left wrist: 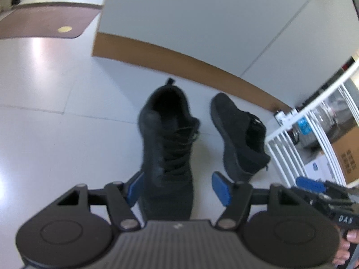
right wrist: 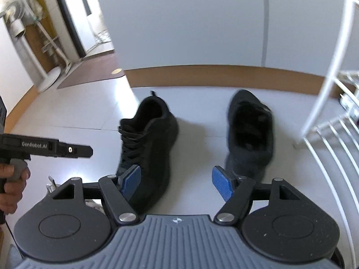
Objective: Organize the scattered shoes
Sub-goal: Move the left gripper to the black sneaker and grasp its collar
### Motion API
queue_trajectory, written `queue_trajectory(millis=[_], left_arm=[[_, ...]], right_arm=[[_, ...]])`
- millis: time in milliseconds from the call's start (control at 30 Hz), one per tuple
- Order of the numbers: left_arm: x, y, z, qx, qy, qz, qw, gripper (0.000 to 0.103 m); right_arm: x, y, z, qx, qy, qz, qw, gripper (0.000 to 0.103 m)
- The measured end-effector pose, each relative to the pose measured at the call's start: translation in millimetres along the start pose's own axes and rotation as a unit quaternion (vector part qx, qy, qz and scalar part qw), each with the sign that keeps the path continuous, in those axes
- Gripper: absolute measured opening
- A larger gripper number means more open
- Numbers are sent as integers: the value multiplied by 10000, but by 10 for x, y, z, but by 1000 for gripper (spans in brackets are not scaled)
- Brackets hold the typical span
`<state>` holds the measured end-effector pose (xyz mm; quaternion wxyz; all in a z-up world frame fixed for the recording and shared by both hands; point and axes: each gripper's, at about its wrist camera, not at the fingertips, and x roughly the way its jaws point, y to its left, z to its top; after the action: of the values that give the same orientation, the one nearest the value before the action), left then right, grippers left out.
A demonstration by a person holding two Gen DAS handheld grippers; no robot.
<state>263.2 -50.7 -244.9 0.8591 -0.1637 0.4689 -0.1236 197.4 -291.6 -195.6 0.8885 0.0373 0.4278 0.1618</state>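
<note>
Two black lace-up shoes stand side by side on the pale floor by the wall. The left shoe (left wrist: 167,143) (right wrist: 148,143) points its toe towards me, and its toe lies between the blue pads of my left gripper (left wrist: 177,189). The jaws are open, with a clear gap on the shoe's right side. The right shoe (left wrist: 241,134) (right wrist: 250,132) sits apart from it, near the rack. My right gripper (right wrist: 176,183) hangs open above the floor between the two shoes, holding nothing. Its blue pad (left wrist: 310,184) shows in the left wrist view.
A white wire rack (left wrist: 314,112) (right wrist: 325,89) stands close on the right, with cardboard boxes (left wrist: 346,157) behind it. A wall with a brown baseboard (left wrist: 179,60) (right wrist: 224,76) runs behind the shoes. A brown mat (left wrist: 44,22) lies far left. A hand (right wrist: 11,190) holds the left gripper.
</note>
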Motion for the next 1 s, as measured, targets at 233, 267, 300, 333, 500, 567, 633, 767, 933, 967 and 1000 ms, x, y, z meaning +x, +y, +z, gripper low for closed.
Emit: queue_trajectory(millis=[233, 267, 300, 333, 500, 567, 633, 767, 933, 967, 1000], left_arm=[[52, -461, 297, 835, 320, -14, 9960, 68], [50, -518, 355, 919, 373, 6, 9951, 68], [33, -581, 426, 1005, 347, 31, 9943, 69], [16, -627, 476, 1075, 311, 63, 9937, 70], [35, -1063, 863, 1554, 154, 173, 9876, 74], [96, -1247, 988, 1659, 211, 70, 9859, 74], [166, -1359, 1055, 1743, 278, 44, 9843, 74], [425, -1617, 1152, 1907, 312, 99, 9811, 74], [816, -1803, 1175, 1901, 391, 81, 9809, 74], [968, -1839, 1162, 1916, 424, 68, 9805, 74], [1091, -1850, 1146, 1900, 474, 109, 9806, 74]], right_arm=[[-376, -296, -191, 452, -239, 69, 9987, 74], [-431, -323, -214, 494, -308, 98, 9983, 74], [-487, -359, -243, 595, -380, 107, 9974, 74], [-561, -409, -281, 743, -465, 106, 9961, 74], [-753, -504, -390, 1142, -724, 45, 9908, 74], [-786, -539, -417, 1260, -788, 60, 9889, 74], [-793, -586, -432, 1366, -814, 42, 9873, 75], [-802, -653, -461, 1467, -823, 0, 9858, 75], [-794, -712, -532, 1522, -742, -38, 9856, 75], [-785, -729, -554, 1546, -723, -61, 9853, 75], [-775, -749, -577, 1574, -701, -88, 9850, 75]])
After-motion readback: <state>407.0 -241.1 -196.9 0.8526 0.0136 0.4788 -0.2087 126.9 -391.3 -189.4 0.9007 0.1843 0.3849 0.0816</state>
